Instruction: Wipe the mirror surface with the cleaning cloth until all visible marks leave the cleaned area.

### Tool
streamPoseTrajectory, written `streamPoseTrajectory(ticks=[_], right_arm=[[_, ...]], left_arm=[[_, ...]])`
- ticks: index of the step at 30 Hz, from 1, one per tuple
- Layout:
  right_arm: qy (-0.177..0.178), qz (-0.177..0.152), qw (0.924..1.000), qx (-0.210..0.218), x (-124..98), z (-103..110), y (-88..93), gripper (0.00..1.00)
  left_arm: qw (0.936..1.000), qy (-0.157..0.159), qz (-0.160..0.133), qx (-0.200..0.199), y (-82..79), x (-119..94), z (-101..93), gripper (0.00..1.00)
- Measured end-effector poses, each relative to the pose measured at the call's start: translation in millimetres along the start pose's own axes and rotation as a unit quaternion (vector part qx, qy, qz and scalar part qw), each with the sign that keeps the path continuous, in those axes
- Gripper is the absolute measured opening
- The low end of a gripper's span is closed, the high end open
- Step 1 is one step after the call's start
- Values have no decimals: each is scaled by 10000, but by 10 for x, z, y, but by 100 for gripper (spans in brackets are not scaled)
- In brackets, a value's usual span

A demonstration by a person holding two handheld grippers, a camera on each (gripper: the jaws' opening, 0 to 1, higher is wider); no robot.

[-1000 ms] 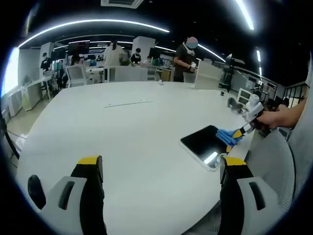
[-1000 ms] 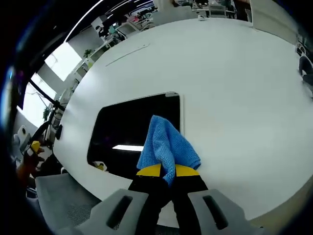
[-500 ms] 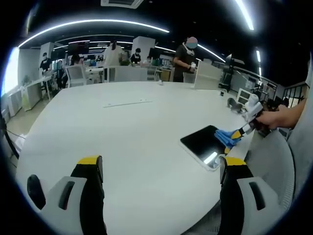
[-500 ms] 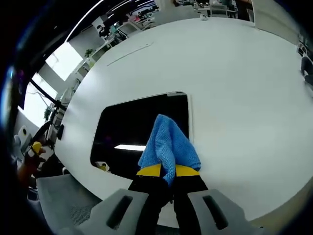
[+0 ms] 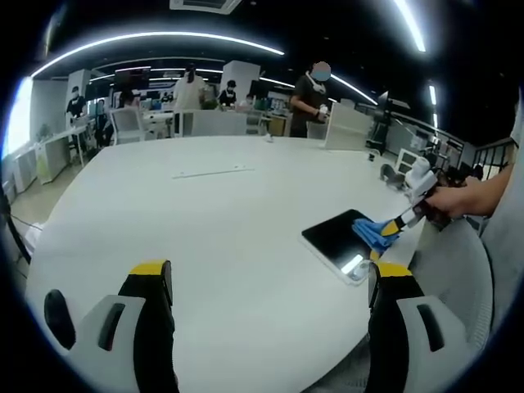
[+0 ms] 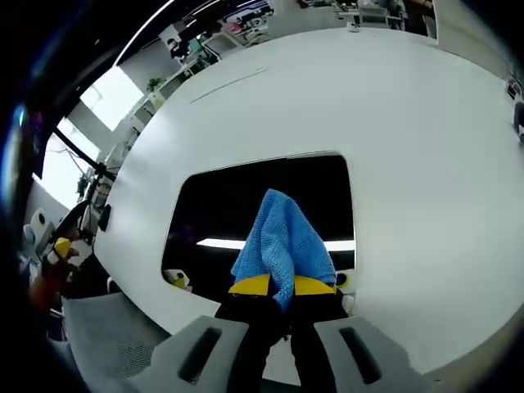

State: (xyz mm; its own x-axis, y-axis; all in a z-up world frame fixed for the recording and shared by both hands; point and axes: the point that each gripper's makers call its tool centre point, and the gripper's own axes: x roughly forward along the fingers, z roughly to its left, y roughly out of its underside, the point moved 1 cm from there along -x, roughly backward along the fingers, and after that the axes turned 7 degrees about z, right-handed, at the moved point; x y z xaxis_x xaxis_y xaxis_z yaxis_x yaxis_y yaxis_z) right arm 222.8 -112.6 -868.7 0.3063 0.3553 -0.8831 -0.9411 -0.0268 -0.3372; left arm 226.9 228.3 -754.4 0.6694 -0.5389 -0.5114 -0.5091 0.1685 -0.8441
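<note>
Blue cloth [image 6: 282, 246] on dark mirror [image 6: 214, 213]

The wide white table [image 5: 221, 213] lies bare across most of its top, giving open passage ahead of the left gripper [image 5: 270, 282], whose jaws stand wide apart above the near edge. A thin pale strip [image 5: 213, 173] lies flat far out on the top, well apart from everything else. The dark rectangular mirror [image 6: 262, 209] sits flat near the table edge; over it the right gripper [image 6: 273, 286] has its jaws closed on the blue woven cloth [image 6: 282, 241], which covers the mirror's middle. A grey mesh chair [image 6: 106, 332] stands close beside that edge. White chairs [image 5: 213, 123] and standing people [image 5: 309, 98] line the far side.
</note>
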Motion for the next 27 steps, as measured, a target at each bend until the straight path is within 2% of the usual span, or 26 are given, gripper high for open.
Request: streamPoseTrajectory(ticks=[27], right_arm=[[-222, 126, 9992, -298, 185, 537, -47, 2]], left_arm=[[10000, 85, 21, 1, 24, 34, 70, 99]])
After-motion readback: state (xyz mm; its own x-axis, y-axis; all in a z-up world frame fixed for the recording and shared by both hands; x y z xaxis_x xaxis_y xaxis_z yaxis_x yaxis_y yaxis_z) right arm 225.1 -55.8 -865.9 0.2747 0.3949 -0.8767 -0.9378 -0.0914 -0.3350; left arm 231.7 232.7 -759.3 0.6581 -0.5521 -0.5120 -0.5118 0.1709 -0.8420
